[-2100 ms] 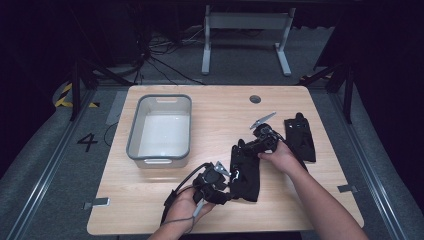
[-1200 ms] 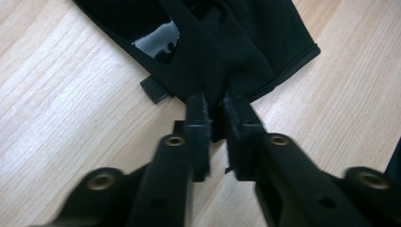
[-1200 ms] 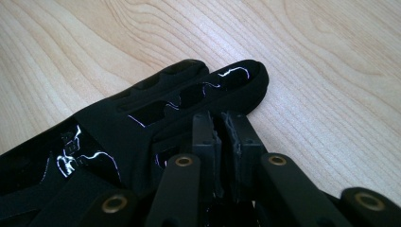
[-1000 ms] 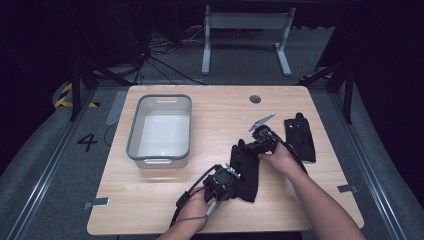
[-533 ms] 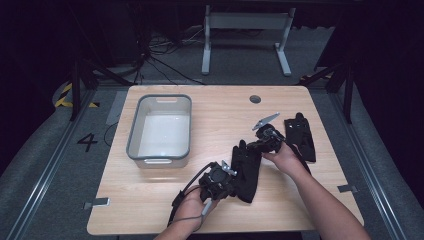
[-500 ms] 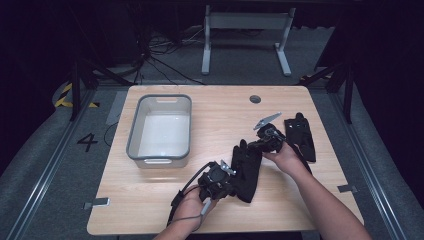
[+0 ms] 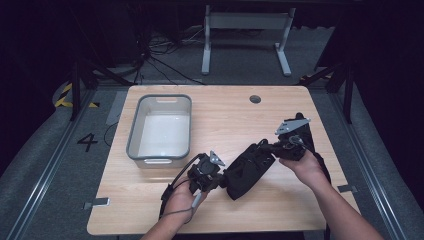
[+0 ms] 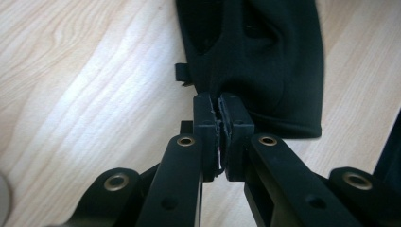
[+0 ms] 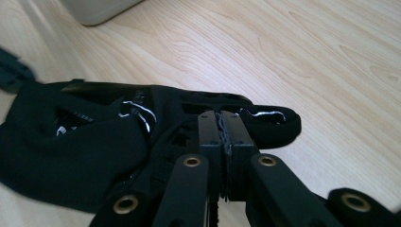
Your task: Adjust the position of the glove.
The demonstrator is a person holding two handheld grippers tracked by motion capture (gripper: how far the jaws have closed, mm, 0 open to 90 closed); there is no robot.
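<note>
A black glove lies slantwise on the wooden table, stretched between my two grippers. My left gripper is shut on its lower left end; in the left gripper view the jaws pinch the edge of the glove. My right gripper is shut on the upper right end; in the right gripper view the jaws clamp the fabric near a fingertip of the glove. A second black glove lies behind the right hand, mostly hidden.
A grey plastic bin stands at the table's left, its corner seen in the right gripper view. A round hole sits near the far edge. Bare wood spreads across the table's middle and front.
My left gripper moved onto the glove's lower end, shut on it and drew it left. The glove turned from upright to slanting. The right gripper kept its hold.
</note>
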